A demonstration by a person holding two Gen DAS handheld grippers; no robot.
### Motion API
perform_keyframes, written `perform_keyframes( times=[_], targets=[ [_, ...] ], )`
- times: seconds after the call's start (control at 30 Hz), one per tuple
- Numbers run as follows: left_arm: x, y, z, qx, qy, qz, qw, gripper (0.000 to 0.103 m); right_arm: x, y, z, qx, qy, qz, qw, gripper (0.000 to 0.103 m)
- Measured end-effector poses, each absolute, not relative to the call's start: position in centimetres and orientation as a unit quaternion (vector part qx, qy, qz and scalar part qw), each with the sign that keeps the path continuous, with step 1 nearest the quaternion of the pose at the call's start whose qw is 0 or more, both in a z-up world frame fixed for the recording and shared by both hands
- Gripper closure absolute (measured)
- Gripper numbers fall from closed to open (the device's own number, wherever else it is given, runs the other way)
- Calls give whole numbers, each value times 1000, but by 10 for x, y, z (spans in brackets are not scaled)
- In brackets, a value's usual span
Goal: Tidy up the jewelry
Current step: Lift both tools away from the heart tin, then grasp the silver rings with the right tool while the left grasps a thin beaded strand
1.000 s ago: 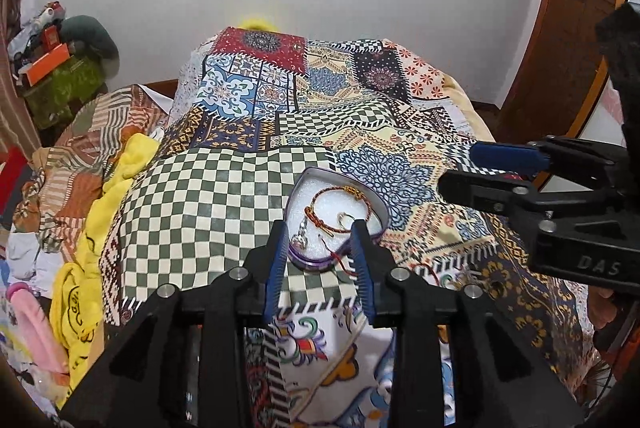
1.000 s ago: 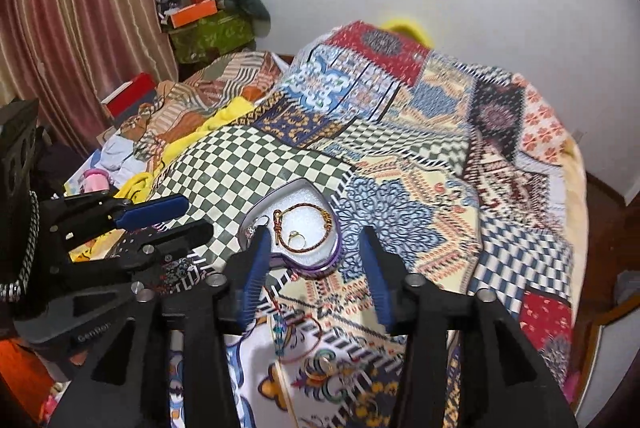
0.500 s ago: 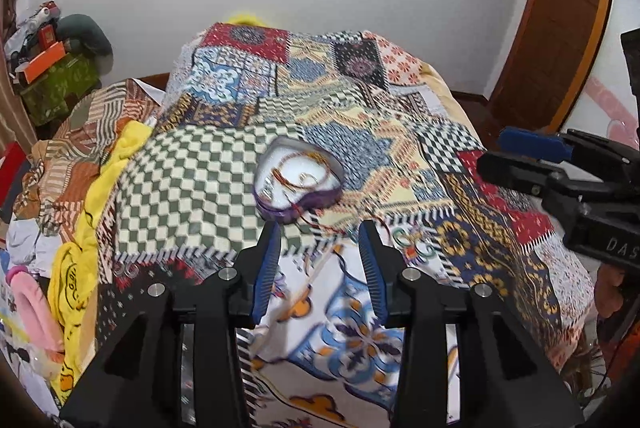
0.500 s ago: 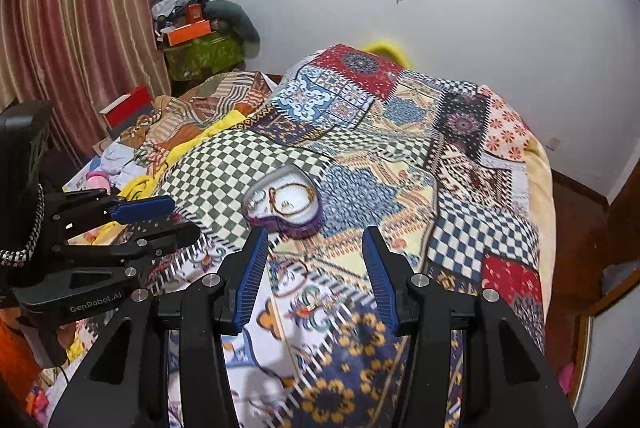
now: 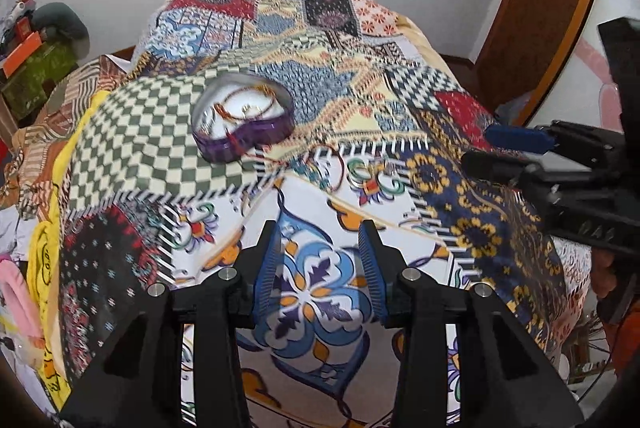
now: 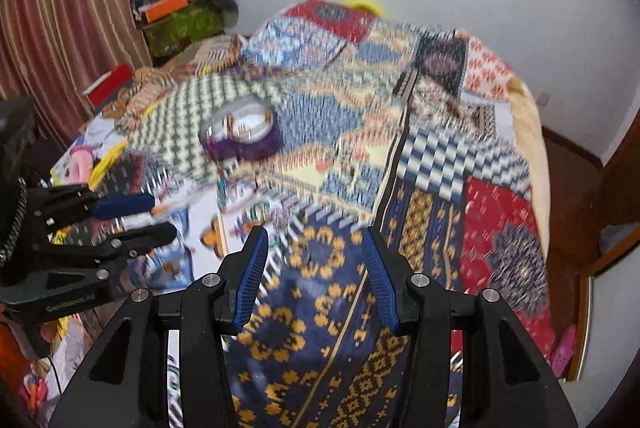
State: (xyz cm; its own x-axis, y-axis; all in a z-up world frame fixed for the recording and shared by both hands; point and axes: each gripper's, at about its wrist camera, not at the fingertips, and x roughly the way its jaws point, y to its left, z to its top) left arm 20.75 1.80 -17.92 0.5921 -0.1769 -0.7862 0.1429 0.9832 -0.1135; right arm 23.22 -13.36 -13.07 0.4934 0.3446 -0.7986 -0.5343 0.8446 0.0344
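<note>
- Purple translucent heart-shaped jewelry box [image 5: 243,125] sits on the green-checked patch of the patchwork bedspread [image 5: 400,99] in the left wrist view, holding a red-and-gold cord bracelet [image 5: 248,99]; a thin red bangle [image 5: 332,167] lies on the quilt just beside it.
- Left tool [image 5: 322,260] hangs well short of the box, jaws parted, empty.
- Blurred right wrist view: right tool [image 6: 316,272] likewise spread and empty, box [image 6: 242,133] far ahead.
- Step looks like a pause between pieces; next, probably reach for the loose bangle.
</note>
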Motion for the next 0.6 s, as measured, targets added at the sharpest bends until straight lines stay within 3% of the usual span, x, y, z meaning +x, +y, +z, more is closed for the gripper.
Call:
perform_keyframes(
  times=[0.5, 0.6],
  targets=[
    [231, 27, -193, -50, 440, -80, 893, 64, 241, -125, -166, -126, 442, 281, 842, 58],
    [242, 32, -195, -69, 439, -80, 892, 64, 240, -122, -168, -132, 431, 285, 845, 70]
  ],
)
